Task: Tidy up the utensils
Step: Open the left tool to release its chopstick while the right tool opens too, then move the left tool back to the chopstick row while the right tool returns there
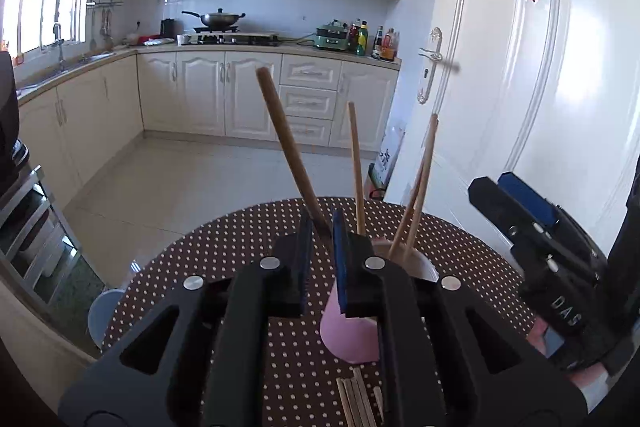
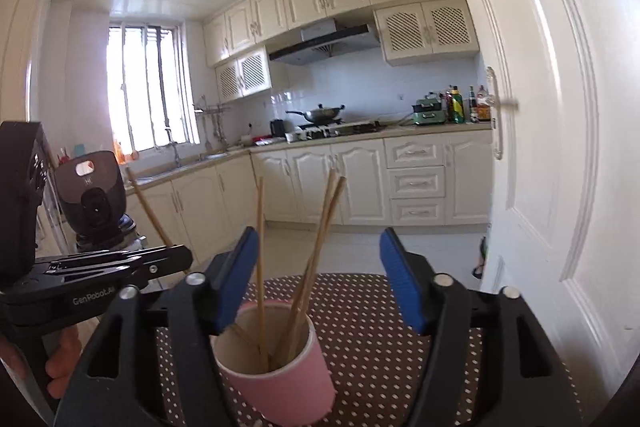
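Observation:
A pink paper cup (image 2: 276,379) stands on the polka-dot round table (image 2: 368,327) and holds three wooden chopsticks (image 2: 320,243). My left gripper (image 1: 322,251) is shut on another chopstick (image 1: 284,143), held tilted just left of the cup (image 1: 350,335). It also shows in the right wrist view (image 2: 150,211) at the left. My right gripper (image 2: 316,283) is open and empty, its blue pads either side of the cup, slightly above it. Several more chopsticks (image 1: 356,403) lie on the table near the cup's base.
A white door (image 2: 552,147) stands close on the right. The kitchen counters, stove and wok (image 1: 218,21) are far behind. A shelf unit (image 1: 28,227) and a dark appliance (image 2: 92,195) sit to the left of the table.

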A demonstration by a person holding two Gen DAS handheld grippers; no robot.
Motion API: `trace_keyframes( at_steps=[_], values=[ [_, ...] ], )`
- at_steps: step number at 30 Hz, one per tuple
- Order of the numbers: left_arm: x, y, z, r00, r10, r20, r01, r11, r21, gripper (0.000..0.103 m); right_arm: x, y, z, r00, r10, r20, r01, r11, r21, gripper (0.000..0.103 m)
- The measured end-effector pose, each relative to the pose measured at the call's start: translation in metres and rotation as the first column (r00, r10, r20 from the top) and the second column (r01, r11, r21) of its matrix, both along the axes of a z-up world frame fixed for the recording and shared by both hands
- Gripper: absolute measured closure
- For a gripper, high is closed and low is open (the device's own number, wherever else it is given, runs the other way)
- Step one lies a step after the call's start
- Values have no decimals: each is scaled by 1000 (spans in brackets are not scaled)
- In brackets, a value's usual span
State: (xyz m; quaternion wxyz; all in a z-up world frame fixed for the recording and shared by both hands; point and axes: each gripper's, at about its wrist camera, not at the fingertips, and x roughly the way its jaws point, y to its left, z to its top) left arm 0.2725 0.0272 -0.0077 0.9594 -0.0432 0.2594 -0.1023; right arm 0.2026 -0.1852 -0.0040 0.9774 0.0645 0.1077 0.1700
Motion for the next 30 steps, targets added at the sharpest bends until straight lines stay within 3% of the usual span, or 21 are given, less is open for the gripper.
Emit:
trace_keyframes(
  at_steps=[5, 9, 15, 25, 30],
  values=[
    [-11, 3, -3, 1000, 4, -13, -4, 1000, -1, 85, -15, -9, 5, 998, -22, -52, 21, 1000, -18, 24],
    [-24, 4, -1, 1000, 2, 6, -2, 1000, -9, 55, -29, -11, 6, 997, -35, -68, 32, 999, -42, 18],
    [-41, 7, -1, 1000, 19, 6, -19, 1000, 4, 54, -45, -11, 4, 995, -37, -91, 30, 997, -70, 10],
    [-66, 23, -10, 999, 39, -11, -39, 999, 9, 44, -58, -21, -20, 977, -39, -209, 33, 999, -30, 8],
    [-72, 30, -19, 998, 49, -34, -49, 999, -5, 42, -65, -18, -29, 968, -45, -248, 30, 997, -68, 8]
  ],
)
